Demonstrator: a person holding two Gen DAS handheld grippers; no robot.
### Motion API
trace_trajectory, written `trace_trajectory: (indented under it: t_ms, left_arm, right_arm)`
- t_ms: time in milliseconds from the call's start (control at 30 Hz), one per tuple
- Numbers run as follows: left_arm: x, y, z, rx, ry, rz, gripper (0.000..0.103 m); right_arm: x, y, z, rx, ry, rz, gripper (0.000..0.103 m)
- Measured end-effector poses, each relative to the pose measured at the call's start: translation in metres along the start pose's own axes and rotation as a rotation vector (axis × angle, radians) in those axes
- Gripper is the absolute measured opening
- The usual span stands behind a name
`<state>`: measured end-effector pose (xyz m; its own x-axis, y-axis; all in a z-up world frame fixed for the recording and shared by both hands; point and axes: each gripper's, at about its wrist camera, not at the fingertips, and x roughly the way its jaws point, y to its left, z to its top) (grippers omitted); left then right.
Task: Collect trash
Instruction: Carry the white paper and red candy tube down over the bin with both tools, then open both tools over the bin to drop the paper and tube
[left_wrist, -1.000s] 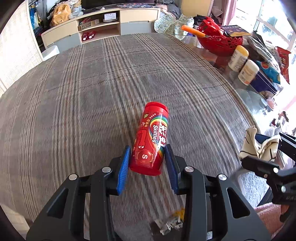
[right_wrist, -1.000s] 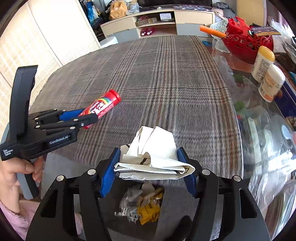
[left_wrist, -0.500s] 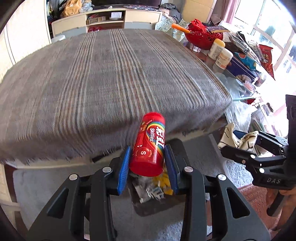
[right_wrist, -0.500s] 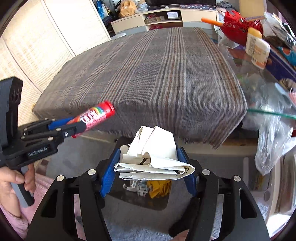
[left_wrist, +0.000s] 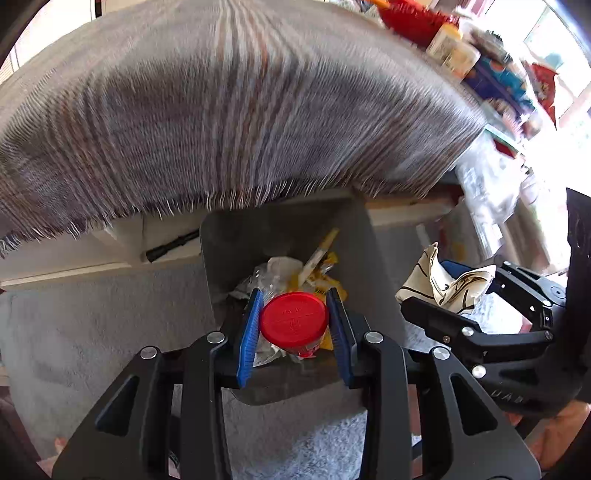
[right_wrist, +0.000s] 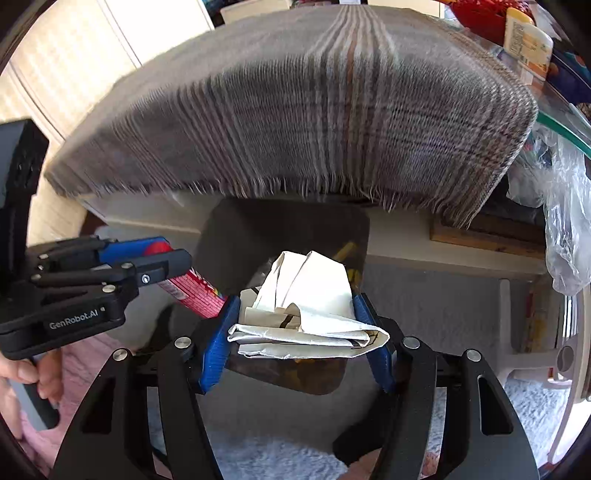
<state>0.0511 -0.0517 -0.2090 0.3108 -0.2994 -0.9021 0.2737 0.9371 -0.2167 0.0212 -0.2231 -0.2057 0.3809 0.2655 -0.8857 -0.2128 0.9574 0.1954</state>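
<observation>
While each gripper (two) clamps one item, one bin sits below.

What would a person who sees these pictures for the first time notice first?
First, the red cylindrical candy tube, held between the blue pads of the left tool, seen end-on above the dark grey trash bin that stands on the floor before the table. Next, the crumpled white paper clamped in the right tool, also over the bin. Behind both, the grey plaid fringed tablecloth fills the upper picture.
</observation>
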Motion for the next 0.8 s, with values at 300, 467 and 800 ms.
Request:
trace_trajectory:
  t_ms: [300,467,800]
  left_arm:
    - [0.022,0.008,0.003,-0.015,0.032,0.005,0.033]
    - [0.024,0.011,0.006,-0.031,0.048,-0.003,0.033]
    - [0.006,0.013,0.011,-0.024,-0.008,0.038,0.058]
  right_arm:
    - [0.029,0.005,-0.004,-0.020,0.083,0.011,0.065]
    - [0.033,0.008,-0.004,-0.027,0.108,0.015,0.070]
    - [0.029,-0.001,-0.009,-0.020,0.107,-0.049,0.091]
